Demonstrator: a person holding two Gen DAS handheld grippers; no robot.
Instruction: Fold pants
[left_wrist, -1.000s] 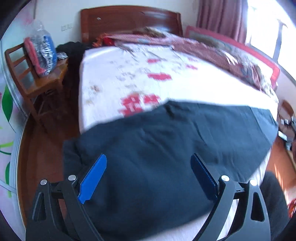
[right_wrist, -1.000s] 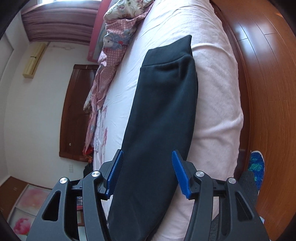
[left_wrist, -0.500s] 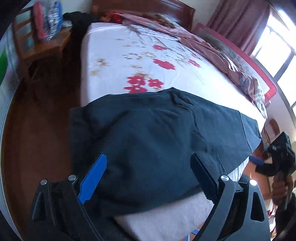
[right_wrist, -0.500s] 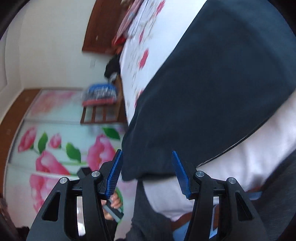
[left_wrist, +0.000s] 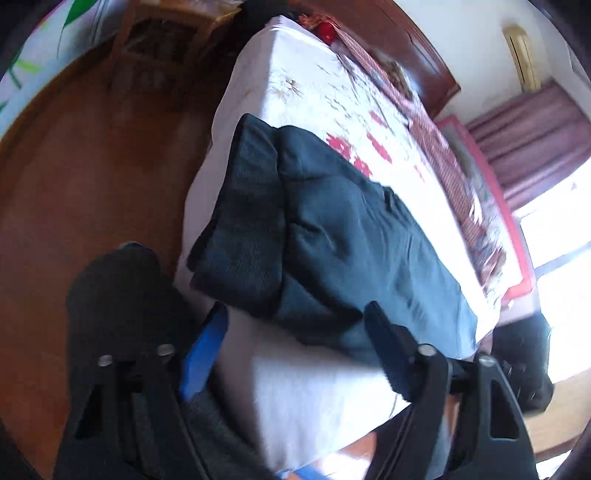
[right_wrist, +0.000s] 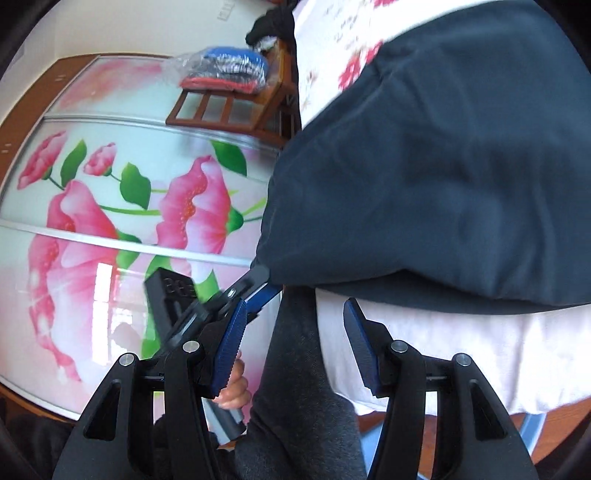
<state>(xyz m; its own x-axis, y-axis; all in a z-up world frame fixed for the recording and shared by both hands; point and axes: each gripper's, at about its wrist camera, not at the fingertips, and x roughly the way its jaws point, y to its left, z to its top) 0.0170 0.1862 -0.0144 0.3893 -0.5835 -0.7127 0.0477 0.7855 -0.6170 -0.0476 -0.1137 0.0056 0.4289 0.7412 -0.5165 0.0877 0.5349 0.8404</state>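
Since the dark navy fabric pants (left_wrist: 332, 221) are laid along the near edge of the white flower-printed bed (left_wrist: 325, 85), waistband end partly draped over the corner, a careless tug could probably get them dragged onto the wooden floor (left_wrist: 74, 184). Nothing is gripped yet: the left gripper (left_wrist: 295, 339), its jaws just narrowed from the wider gap a second ago, is held half open with only cloth edge ahead. The right gripper (right_wrist: 291, 347), swung round from the far hem, is half open, empty.
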